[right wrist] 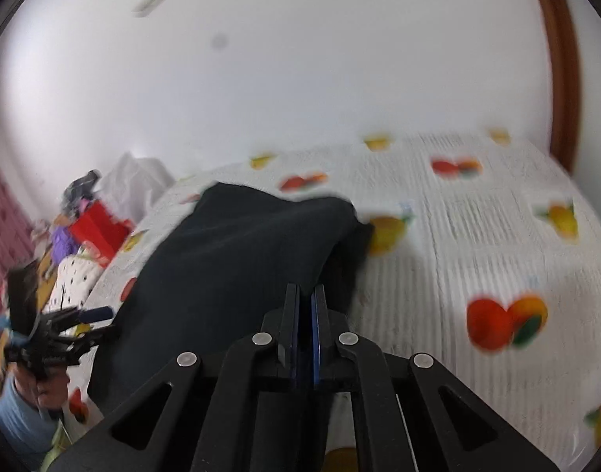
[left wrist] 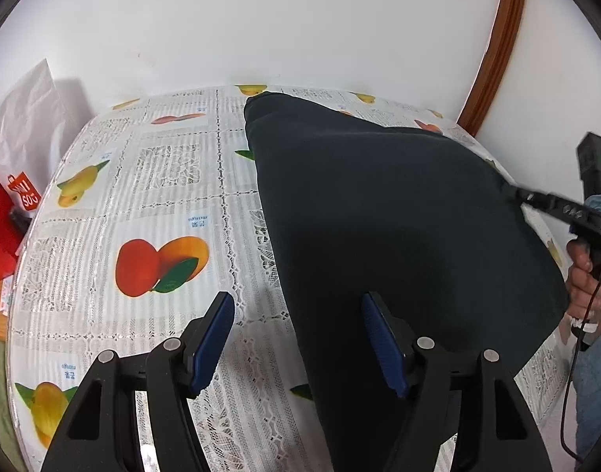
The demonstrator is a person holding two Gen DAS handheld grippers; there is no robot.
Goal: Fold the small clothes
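Note:
A dark navy garment [left wrist: 391, 212] lies on the fruit-print tablecloth [left wrist: 143, 181]. My left gripper [left wrist: 298, 344] is open and empty above the garment's near left edge; its right blue pad [left wrist: 383, 346] is over the cloth. My right gripper [right wrist: 307, 303] is shut on the garment's edge [right wrist: 237, 259] and lifts it off the table; it shows in the left wrist view [left wrist: 515, 193] pinching the right corner. The right wrist view is blurred by motion.
A white bag [left wrist: 25, 118] and red packaging [left wrist: 1, 220] sit off the table's left side. A white wall stands behind the table, with a brown wooden frame [left wrist: 497, 47] at the right. The left gripper also shows in the right wrist view [right wrist: 84, 322].

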